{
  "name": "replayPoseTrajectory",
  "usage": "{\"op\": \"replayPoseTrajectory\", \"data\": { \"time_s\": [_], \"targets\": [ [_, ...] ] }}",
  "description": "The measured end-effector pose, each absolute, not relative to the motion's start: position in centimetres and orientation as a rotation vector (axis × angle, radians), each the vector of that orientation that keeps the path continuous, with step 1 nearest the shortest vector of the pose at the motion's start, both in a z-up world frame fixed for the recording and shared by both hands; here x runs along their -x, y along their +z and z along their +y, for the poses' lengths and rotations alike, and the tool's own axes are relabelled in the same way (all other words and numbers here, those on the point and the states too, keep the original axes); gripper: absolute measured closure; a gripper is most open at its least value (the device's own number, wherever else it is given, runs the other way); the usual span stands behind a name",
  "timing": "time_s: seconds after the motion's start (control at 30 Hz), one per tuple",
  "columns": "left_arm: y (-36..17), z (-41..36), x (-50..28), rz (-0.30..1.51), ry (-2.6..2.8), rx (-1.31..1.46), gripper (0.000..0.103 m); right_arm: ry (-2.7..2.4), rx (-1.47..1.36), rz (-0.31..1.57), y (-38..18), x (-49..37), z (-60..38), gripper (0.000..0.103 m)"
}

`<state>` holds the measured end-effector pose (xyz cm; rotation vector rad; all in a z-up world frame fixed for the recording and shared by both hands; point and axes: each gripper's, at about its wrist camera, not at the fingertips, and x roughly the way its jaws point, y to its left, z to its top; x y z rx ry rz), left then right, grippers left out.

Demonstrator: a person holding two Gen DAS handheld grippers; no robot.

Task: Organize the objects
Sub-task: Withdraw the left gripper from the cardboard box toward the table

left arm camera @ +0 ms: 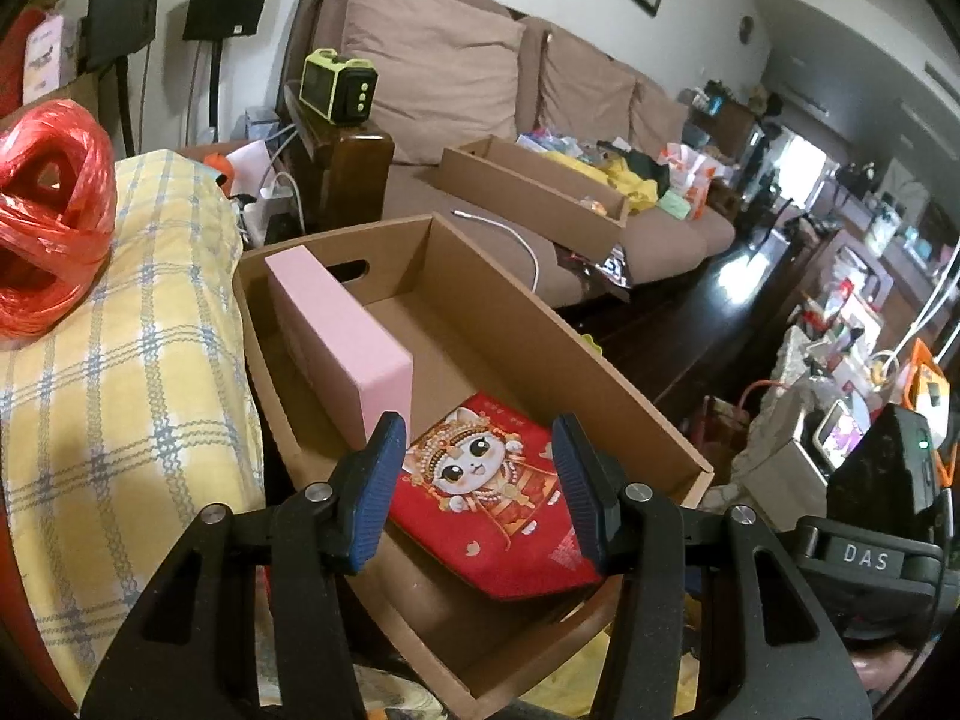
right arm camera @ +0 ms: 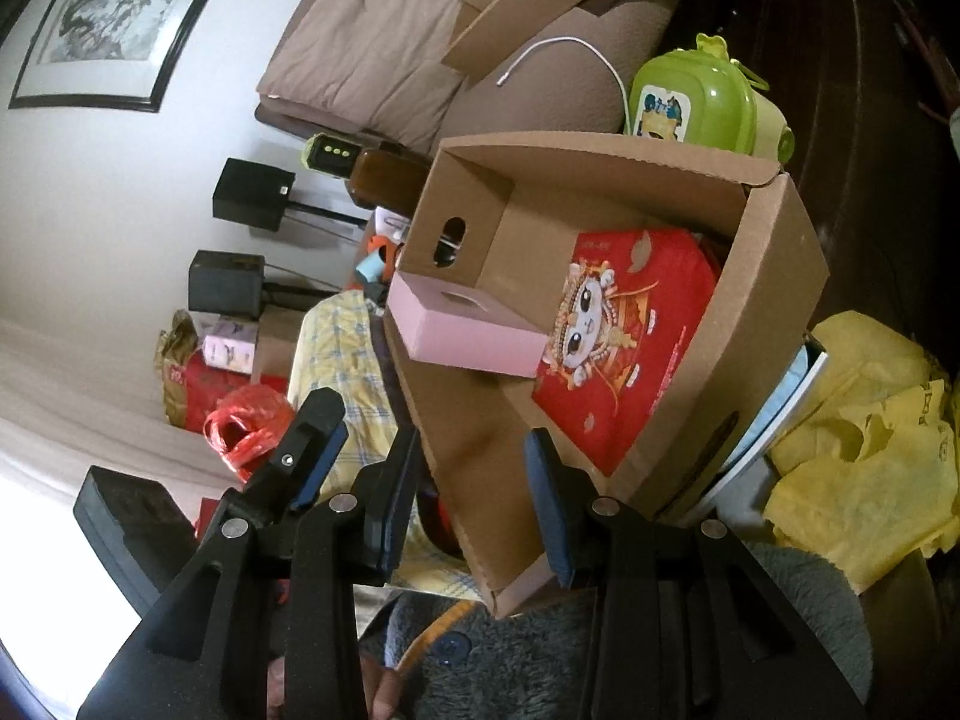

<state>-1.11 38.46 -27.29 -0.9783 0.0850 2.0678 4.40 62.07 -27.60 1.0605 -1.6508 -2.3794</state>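
The cardboard box is lying open in front of the person, and it looks as if it is resting across the lap, not on any surface. Inside the box, the red cat-print packet is sitting at the near end, leaning up toward the box's right wall. The pink carton is standing along the box's left wall, reaching toward the handle slot at the far end.

The right gripper is straddling the box's near corner, and its fingers appear to be pressing on the cardboard, probably steadying it. The left gripper is hovering just short of the box's near-left edge with its fingers apart. The red packet is showing through the gap, but nothing seems to be pinched.

The step in hand is likely squaring up the packet. To do it well, the right side should be keeping the box level while the left is reaching further in. It should be taking the packet by its near edge, clear of the carton. The packet looks soft and flat, so a shallow pinch may be slipping off. Gripping deeper and laying it flat on the box floor would be safer.
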Motion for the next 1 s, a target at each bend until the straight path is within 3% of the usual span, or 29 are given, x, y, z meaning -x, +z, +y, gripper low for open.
{"op": "replayPoseTrajectory", "data": {
  "time_s": [0.23,0.53,0.87,1.0],
  "targets": [
    [-27.3,38.0,1.0,0.09,2.086,0.97,0.055,-2.373,-1.068,-1.656,-27.8,-4.4,62.2,0.065],
    [-26.1,35.4,1.4,-0.044,2.106,0.983,0.055,-2.362,-1.079,-1.664,-28.0,-4.3,62.1,0.065],
    [-20.4,31.6,-1.5,0.02,2.158,0.802,0.055,-2.389,-1.055,-1.633,-27.5,-4.4,61.9,0.065],
    [-17.4,29.2,-1.7,-0.043,2.216,0.771,0.049,-2.412,-1.054,-1.592,-27.0,-4.3,61.6,0.065]
  ]
}}
